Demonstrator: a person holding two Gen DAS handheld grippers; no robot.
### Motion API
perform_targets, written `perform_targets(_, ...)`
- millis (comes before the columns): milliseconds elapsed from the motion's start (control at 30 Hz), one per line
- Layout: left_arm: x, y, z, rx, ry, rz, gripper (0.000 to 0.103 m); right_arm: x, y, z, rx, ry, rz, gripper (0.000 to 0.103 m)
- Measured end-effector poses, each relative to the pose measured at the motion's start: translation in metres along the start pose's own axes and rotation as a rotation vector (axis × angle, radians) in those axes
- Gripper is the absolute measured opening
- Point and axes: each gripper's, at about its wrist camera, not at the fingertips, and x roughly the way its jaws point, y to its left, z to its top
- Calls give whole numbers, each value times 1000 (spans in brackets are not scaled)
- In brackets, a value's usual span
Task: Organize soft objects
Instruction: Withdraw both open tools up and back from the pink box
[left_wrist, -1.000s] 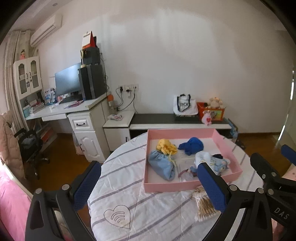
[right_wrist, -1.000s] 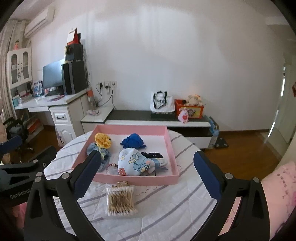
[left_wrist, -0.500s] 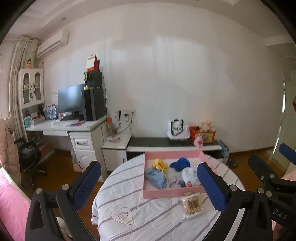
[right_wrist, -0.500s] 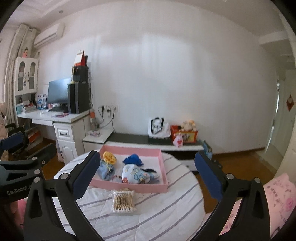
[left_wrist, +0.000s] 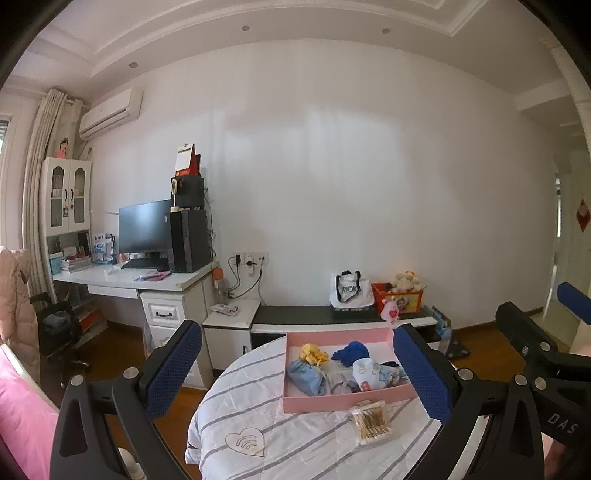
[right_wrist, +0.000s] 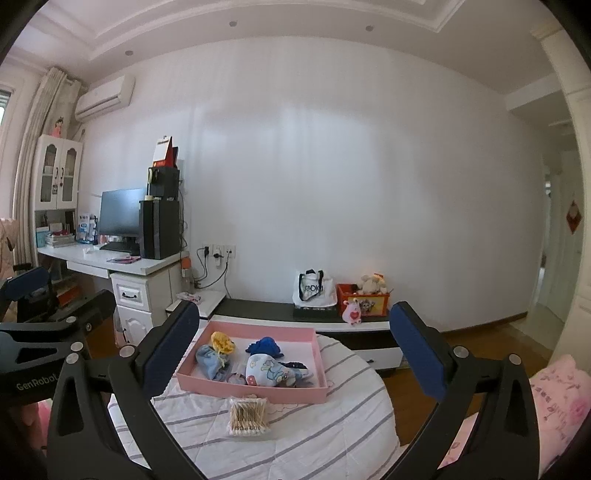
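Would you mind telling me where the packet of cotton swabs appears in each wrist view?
Left wrist: the packet of cotton swabs lies lower right of centre, just in front of the pink tray's near wall.
Right wrist: the packet lies lower left of centre, again before the tray's near wall.
Shared landmark: the pink tray on the striped tablecloth.

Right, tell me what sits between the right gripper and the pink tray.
Only the cotton swab pack lies on the striped tablecloth just in front of the pink tray. The right gripper is open, raised above the table, and holds nothing.
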Motion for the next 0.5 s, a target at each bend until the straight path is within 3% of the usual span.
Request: perform_targets(500,0,-5,-2,0,8,2,103,-5,-4,-5,7,5,-6,103)
